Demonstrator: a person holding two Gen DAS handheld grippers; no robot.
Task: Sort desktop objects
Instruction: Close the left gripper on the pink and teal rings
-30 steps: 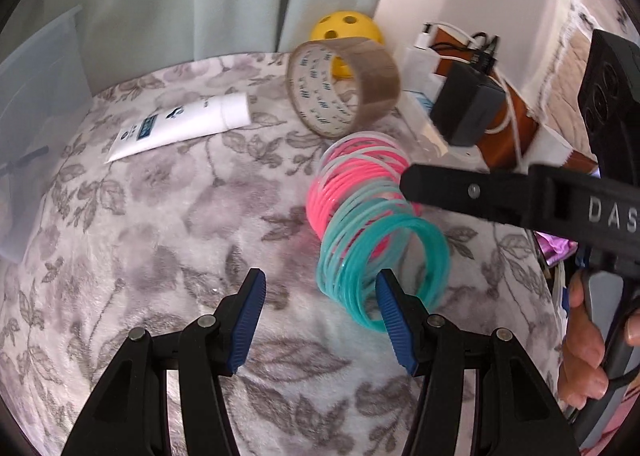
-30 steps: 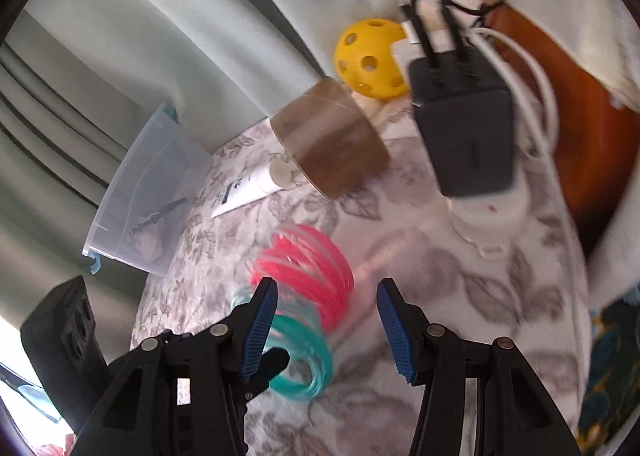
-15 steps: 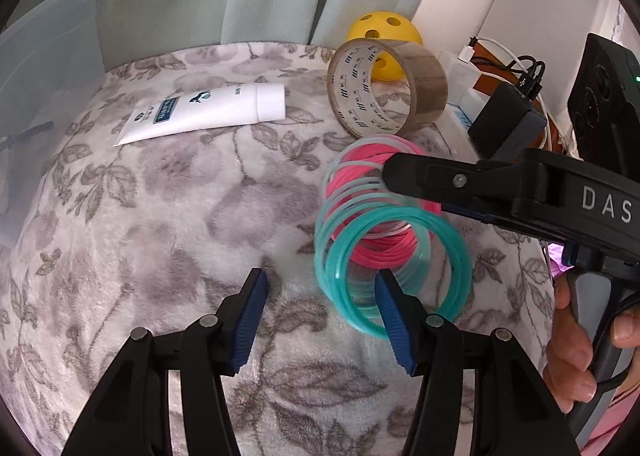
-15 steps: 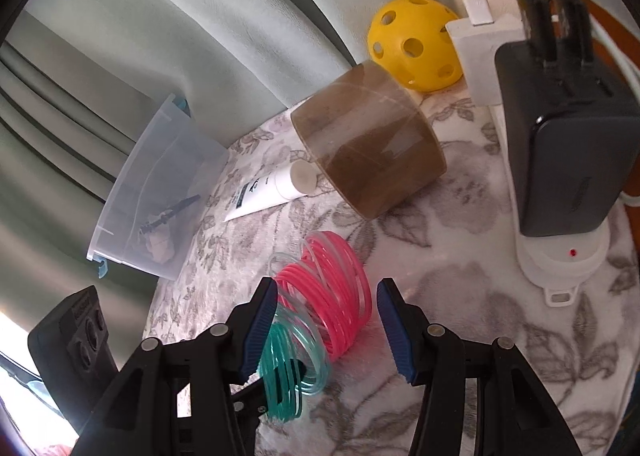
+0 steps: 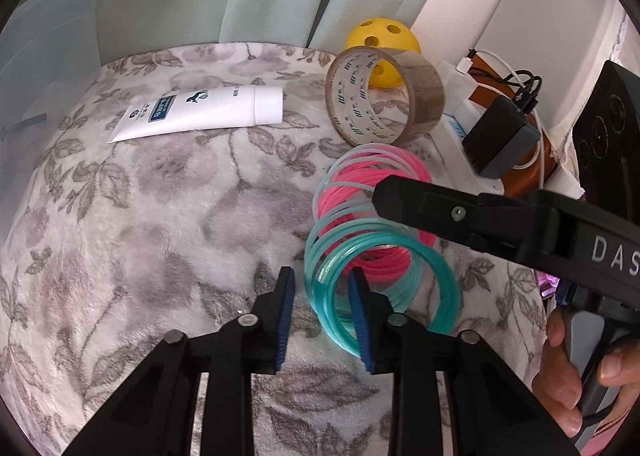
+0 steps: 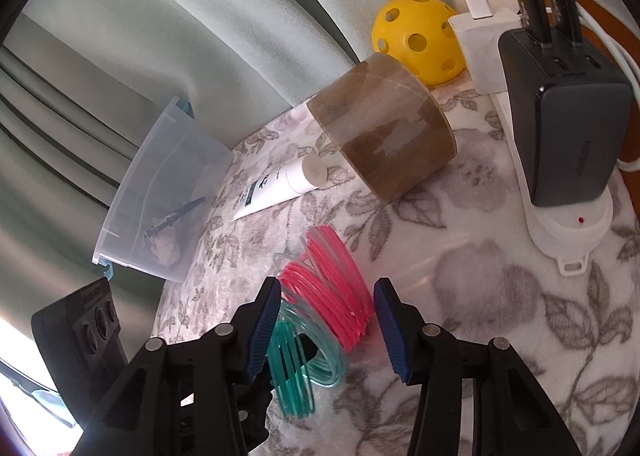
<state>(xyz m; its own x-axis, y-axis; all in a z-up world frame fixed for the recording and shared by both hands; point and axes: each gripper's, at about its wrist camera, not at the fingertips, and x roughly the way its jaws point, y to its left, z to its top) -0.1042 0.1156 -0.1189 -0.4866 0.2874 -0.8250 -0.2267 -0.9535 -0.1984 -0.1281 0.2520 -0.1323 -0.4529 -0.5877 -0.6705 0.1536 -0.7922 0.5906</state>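
Observation:
A pink-and-teal plastic spring coil (image 5: 372,240) lies on the flowered cloth, pink end far, teal end near. My left gripper (image 5: 322,296) has narrowed around the near teal loops; whether the pads touch them is unclear. My right gripper (image 6: 326,312) is open and straddles the pink part of the coil (image 6: 332,296). A brown tape roll (image 5: 384,96), a white tube (image 5: 200,112) and a yellow holed ball (image 5: 382,36) lie beyond.
A clear plastic bin (image 6: 160,200) holding small items stands at the left edge by the curtain. A white power strip (image 6: 560,216) with a black charger (image 6: 560,128) and cables lies on the right.
My left gripper's jaws have closed in from wide open around the teal end of the coil. My right gripper has come down closer over the pink end.

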